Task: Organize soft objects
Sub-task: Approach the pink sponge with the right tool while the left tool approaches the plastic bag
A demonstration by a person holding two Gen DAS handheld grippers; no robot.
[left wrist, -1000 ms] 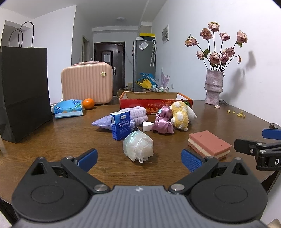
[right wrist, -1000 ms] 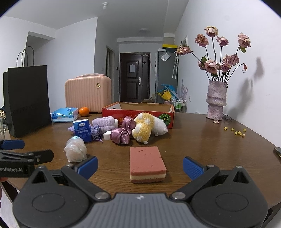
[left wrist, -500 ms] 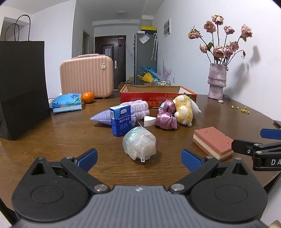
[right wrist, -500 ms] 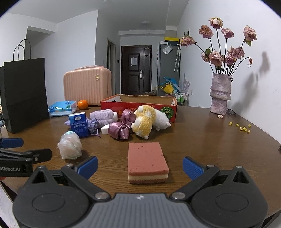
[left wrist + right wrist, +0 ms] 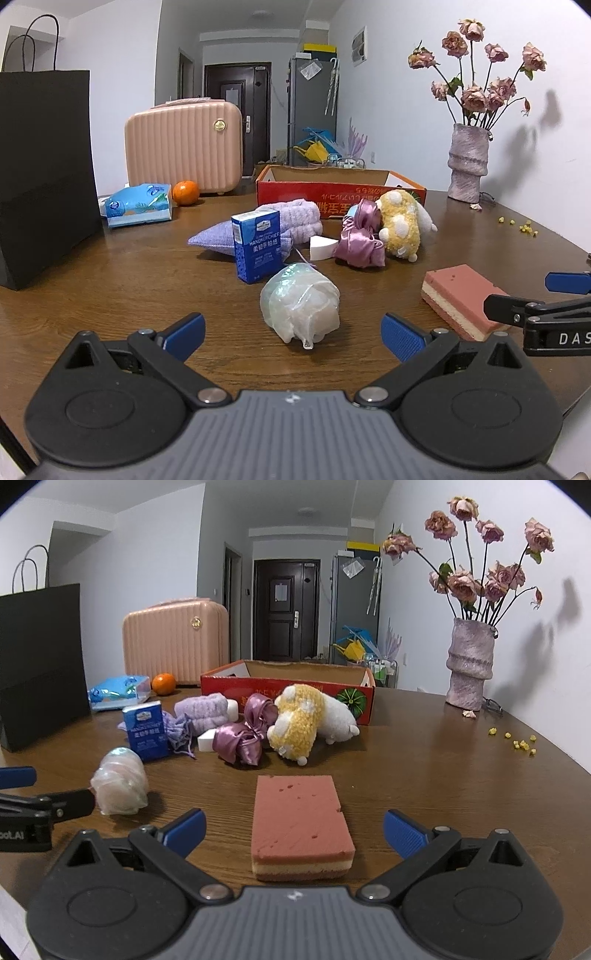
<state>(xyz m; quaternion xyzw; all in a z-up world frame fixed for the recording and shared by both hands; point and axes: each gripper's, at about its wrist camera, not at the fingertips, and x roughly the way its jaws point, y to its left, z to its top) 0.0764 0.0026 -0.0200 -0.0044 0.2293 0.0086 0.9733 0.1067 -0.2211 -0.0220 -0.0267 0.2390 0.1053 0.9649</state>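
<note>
On the wooden table [image 5: 110,295], just ahead of our left gripper [image 5: 293,334], lies the gauzy mesh bundle [image 5: 300,308]; the pink sponge [image 5: 301,823] lies between the spread fingers of our right gripper [image 5: 293,829]. Both grippers are wide open, holding nothing. The risk we see: closing on the slippery bundle may pinch only loose netting and let it slide out, or nudge the upright tissue box [image 5: 257,243] just behind. The bundle looks translucent and crumpled, the sponge layered and pitted. Beyond wait the plush toy [image 5: 400,230] and the red cardboard box [image 5: 340,188].

White walls [image 5: 155,572], dark door [image 5: 286,613]
</note>
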